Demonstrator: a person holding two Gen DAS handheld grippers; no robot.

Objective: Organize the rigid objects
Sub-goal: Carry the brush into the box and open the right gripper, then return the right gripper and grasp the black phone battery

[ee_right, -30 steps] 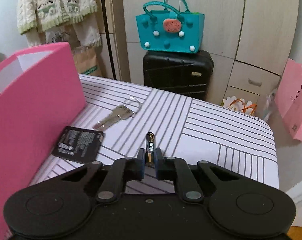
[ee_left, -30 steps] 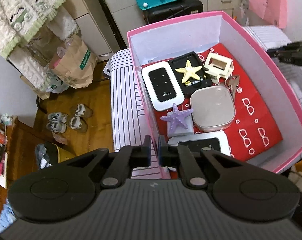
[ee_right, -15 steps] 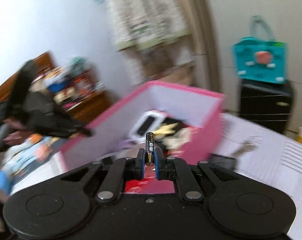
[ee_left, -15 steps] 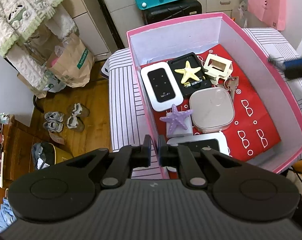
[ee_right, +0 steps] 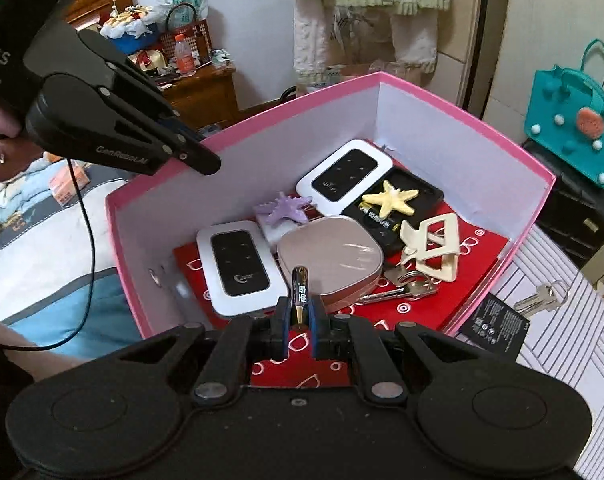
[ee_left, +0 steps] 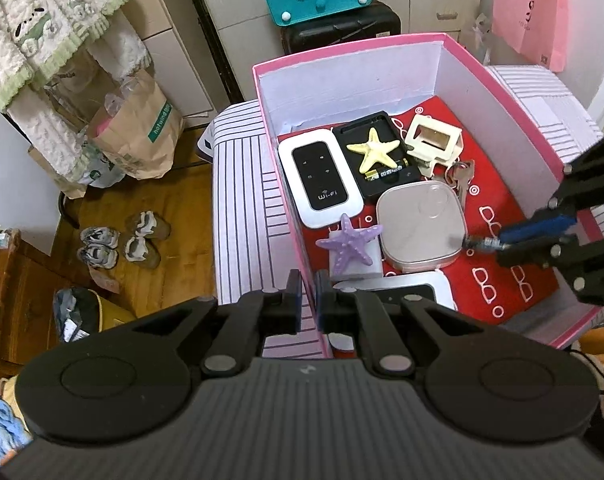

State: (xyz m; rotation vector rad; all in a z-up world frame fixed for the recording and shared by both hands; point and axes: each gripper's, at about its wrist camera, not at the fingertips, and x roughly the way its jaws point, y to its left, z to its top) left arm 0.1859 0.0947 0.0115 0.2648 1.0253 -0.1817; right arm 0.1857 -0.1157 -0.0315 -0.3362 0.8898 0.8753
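Our right gripper (ee_right: 300,322) pinches a battery (ee_right: 300,292) between its two fingers. The battery sticks up and forward, out over the inside of the pink box (ee_right: 482,124). Seen from the left wrist, this gripper (ee_left: 502,242) reaches in over the box's right wall (ee_left: 514,120), with the battery tip (ee_left: 480,243) just beside the silver case (ee_left: 420,232).

Our left gripper (ee_left: 308,300) is clenched on the box's left wall, right at the near corner. From the right wrist, it (ee_right: 206,164) sits at the pink rim.

Inside the box, on a red sheet (ee_right: 474,256), lie two Wi-Fi boxes (ee_right: 344,176) (ee_right: 240,268), a yellow starfish (ee_right: 390,198) on a black tray (ee_right: 426,196), a purple starfish (ee_right: 284,208), a cream clip (ee_right: 434,252), keys (ee_right: 406,284) and one more battery (ee_left: 384,172).

Outside, on the striped cloth (ee_right: 574,340), lie a black pack (ee_right: 494,326) and a key (ee_right: 544,296), near each other.
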